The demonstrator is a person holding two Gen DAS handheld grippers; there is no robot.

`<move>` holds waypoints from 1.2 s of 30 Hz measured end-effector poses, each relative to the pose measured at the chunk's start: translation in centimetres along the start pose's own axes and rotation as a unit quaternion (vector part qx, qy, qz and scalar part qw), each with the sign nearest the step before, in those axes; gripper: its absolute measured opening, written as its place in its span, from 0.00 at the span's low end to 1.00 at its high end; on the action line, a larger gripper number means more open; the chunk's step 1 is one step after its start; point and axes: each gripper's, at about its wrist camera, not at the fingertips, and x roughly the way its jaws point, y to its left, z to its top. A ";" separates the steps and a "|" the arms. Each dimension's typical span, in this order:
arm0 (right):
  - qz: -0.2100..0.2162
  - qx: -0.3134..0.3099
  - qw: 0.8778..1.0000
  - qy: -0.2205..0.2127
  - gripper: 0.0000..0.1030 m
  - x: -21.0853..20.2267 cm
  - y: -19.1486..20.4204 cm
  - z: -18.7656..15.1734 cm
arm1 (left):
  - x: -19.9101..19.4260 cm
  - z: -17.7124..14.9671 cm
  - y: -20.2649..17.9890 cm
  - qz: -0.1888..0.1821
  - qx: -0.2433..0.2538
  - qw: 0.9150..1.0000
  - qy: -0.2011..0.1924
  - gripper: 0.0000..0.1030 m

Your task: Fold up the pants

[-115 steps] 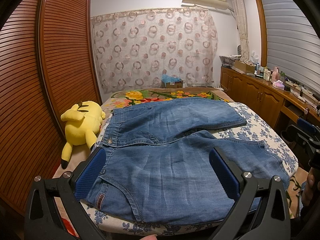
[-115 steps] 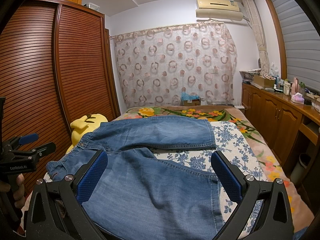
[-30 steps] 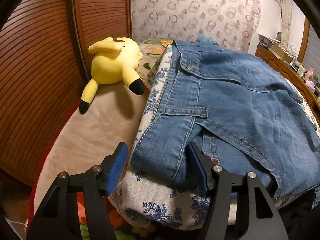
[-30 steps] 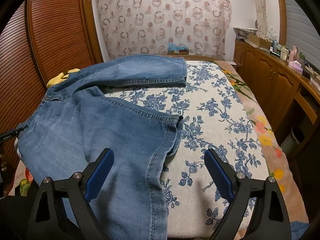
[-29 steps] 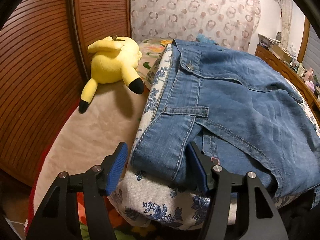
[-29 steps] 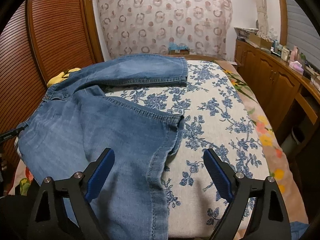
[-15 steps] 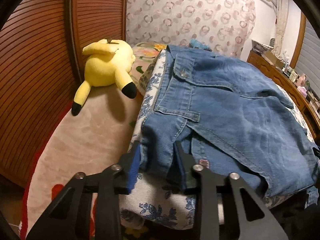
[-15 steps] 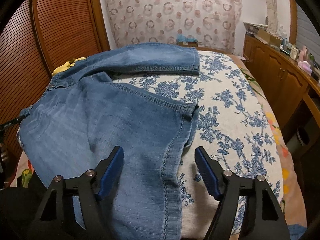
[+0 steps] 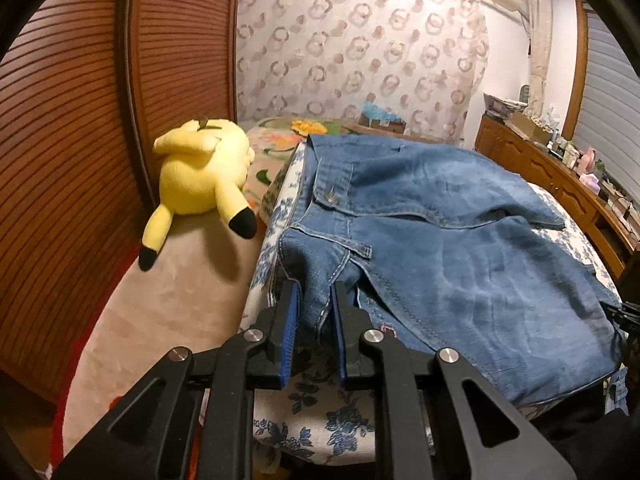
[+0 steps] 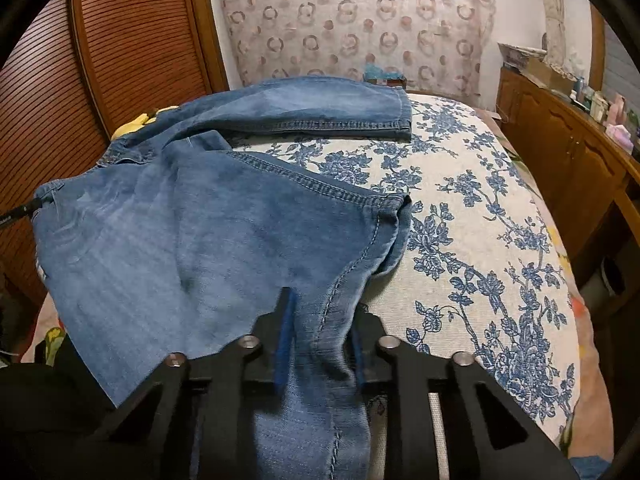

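Denim pants (image 9: 460,240) pinched between both grippers' fingers (image 9: 289,320)

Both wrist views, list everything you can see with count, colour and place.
pants: one, blue denim, spread on the bed, legs apart
bed cover: one, cream with blue flowers, under the pants
plush toy: one, yellow with black tips, left of the pants by the wardrobe
wardrobe: one, brown slatted, left wall
curtain: one, pale with ring pattern, far wall
sideboard: one, brown wood, right wall
left gripper: black with blue pads, shut on the waistband corner
right gripper: black with blue pads, shut on the near leg's edge
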 end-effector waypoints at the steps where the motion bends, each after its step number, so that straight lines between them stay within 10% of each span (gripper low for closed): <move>1: 0.006 0.002 1.000 0.000 0.14 0.0 -0.1 0.0 | -0.1 0.2 -0.1 -0.001 0.000 1.000 -0.003 0.17; 21: 0.028 -0.036 0.995 -0.087 0.06 -4.1 0.1 5.6 | -1.3 5.8 -3.3 -0.026 0.032 0.996 -0.073 0.15; 36: 0.018 -0.056 0.995 -0.083 0.06 1.6 -0.4 11.4 | 3.3 10.0 -4.2 -0.029 0.043 0.997 -0.062 0.15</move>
